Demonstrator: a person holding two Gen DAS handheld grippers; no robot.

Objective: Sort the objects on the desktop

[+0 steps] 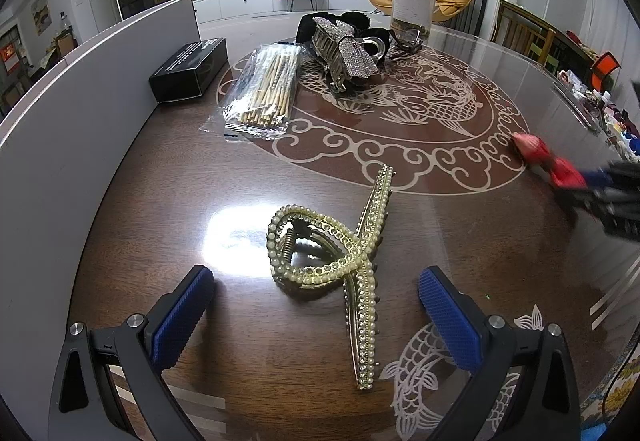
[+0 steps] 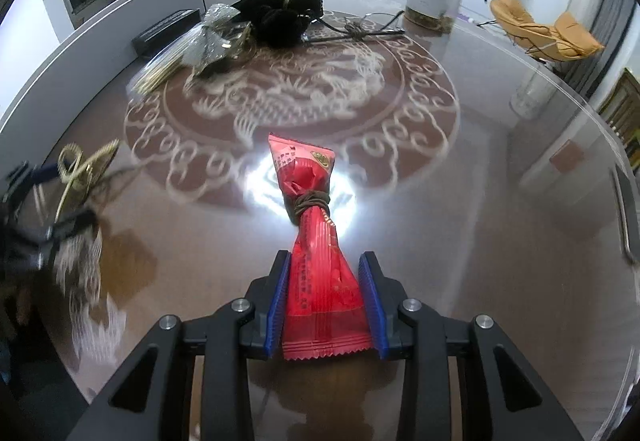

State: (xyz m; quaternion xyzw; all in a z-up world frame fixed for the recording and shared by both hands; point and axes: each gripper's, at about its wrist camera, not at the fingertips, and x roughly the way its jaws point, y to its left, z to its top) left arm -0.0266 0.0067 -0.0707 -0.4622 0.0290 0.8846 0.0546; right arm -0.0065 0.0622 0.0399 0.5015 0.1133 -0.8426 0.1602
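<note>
We hold our right claw (image 2: 325, 281) clamped on a red snack packet (image 2: 316, 241), its blue pads pressing both sides of the packet's near end. The packet is cinched at the middle by a brown elastic band (image 2: 310, 201), and its far end fans out over the glare on the bench (image 2: 480, 201). In the left wrist view the same packet (image 1: 548, 161) shows blurred at the right edge.

Our left claw (image 1: 316, 305) stands wide open with nothing gripped. A pearl hair clip (image 1: 344, 261) lies on the bench between its fingers, touching neither pad.

Farther back on the bench sit a bag of wooden sticks (image 1: 264, 89), a rhinestone bow clip (image 1: 344, 53) against black fluffy hair ties (image 1: 360, 25), and a black box (image 1: 188, 69) beside the grey partition (image 1: 80, 89).
</note>
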